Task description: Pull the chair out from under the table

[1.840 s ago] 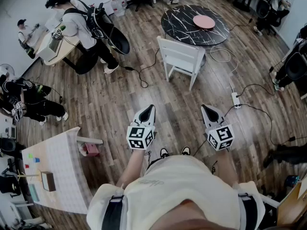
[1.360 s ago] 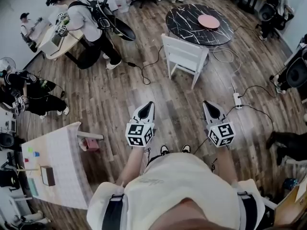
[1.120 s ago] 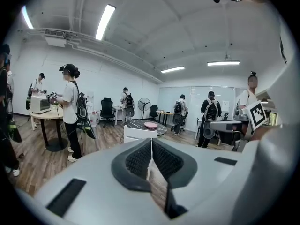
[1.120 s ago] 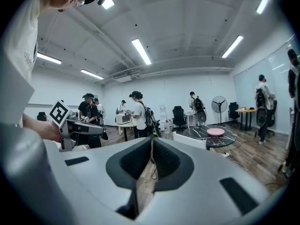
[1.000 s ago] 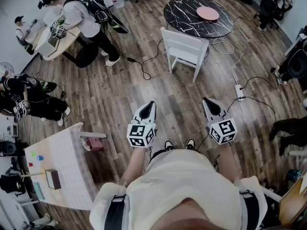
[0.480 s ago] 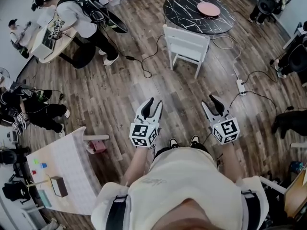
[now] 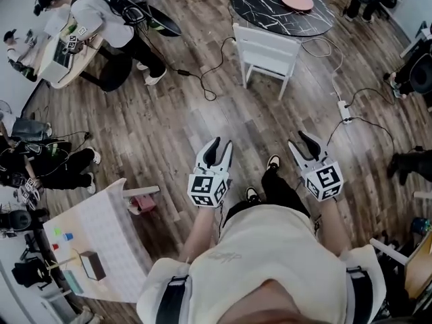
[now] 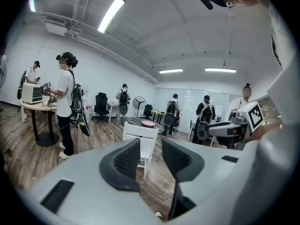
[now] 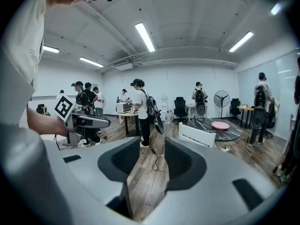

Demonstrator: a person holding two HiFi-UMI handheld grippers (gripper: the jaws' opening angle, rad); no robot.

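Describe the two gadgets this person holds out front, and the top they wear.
The left gripper and the right gripper match: pale grey-white plastic bodies tapering into two jaws lined with dark ribbed pads. Each carries a white cube printed with black square markers. No cables show on them. The person wears a cream short-sleeved T-shirt with dark straps at the shoulders.

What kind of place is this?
Likely an open lab or office workspace: people wearing backpack rigs, a white power strip on the wood-plank floor, a round black marbled table.
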